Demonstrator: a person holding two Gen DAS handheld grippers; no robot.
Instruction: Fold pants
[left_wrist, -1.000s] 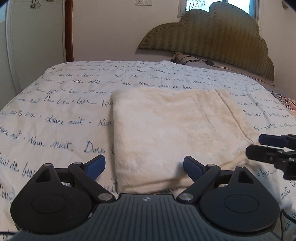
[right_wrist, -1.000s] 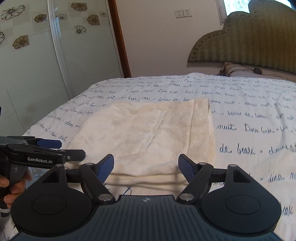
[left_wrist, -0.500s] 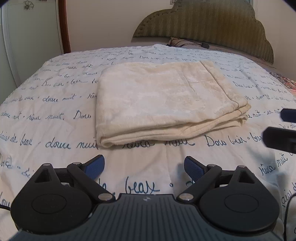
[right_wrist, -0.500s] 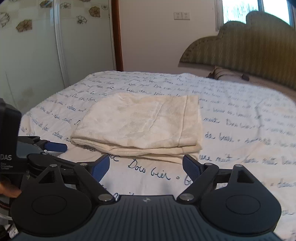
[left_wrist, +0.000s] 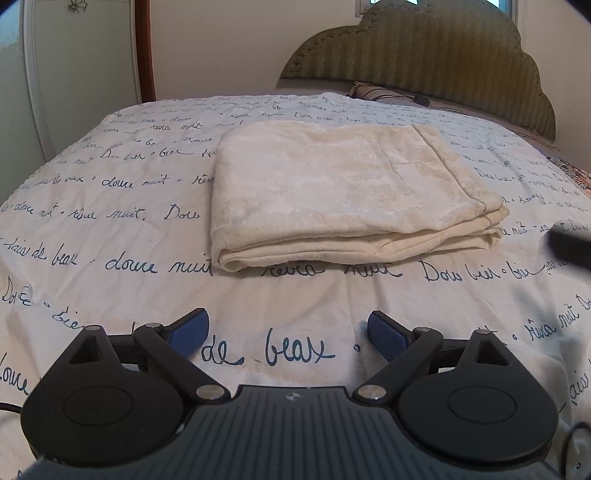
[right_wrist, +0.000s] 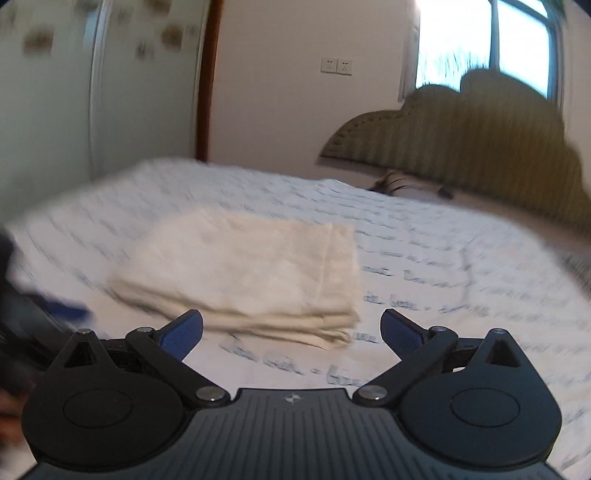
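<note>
The cream pants (left_wrist: 343, 195) lie folded into a thick rectangle on the bed, with stacked layers along the near edge. They also show, blurred, in the right wrist view (right_wrist: 251, 273). My left gripper (left_wrist: 288, 334) is open and empty, held over the bedspread short of the pants' near edge. My right gripper (right_wrist: 291, 330) is open and empty, just in front of the pants' near right corner. The right gripper shows as a dark blur at the right edge of the left wrist view (left_wrist: 570, 249). The left gripper shows blurred at the left of the right wrist view (right_wrist: 40, 314).
The bedspread (left_wrist: 110, 221) is white with blue handwriting. A green padded headboard (left_wrist: 443, 62) and a pillow (left_wrist: 373, 92) stand at the far end. A wardrobe (right_wrist: 48, 110) stands to the left, a window (right_wrist: 484, 48) behind the headboard.
Both grippers have pulled back from the folded pants, which lie still. The right wrist view has swung and is blurred with motion.
</note>
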